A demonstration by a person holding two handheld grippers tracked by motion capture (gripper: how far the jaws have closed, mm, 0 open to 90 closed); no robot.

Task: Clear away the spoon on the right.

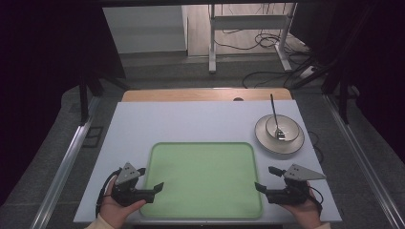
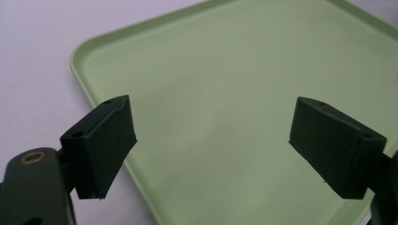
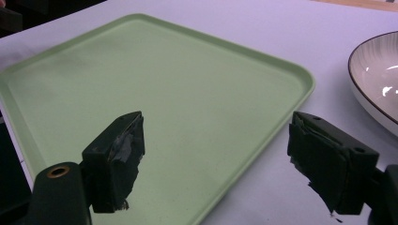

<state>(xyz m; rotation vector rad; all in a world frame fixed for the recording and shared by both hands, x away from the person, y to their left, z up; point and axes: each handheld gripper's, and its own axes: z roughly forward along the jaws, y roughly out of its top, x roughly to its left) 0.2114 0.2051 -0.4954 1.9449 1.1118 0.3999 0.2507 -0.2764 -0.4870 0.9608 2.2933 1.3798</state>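
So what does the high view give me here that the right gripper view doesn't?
High view alone: the fork standing in the bowl, both of the person's hands, the left hand-held gripper at the tray's left edge, the wooden table edge behind, and the floor with cables.

Right gripper view alone: a close look along the right hand-held gripper, its jaws wide apart with nothing between them, above the tray's near right corner.

Both: the green tray, bare, the white table and the bowl.

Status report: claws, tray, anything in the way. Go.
Left claw open, empty, at the green tray's left edge. Right claw open, empty, at its right edge. Tray bare. Bowl with spoon stands apart, far right; nothing in the way.
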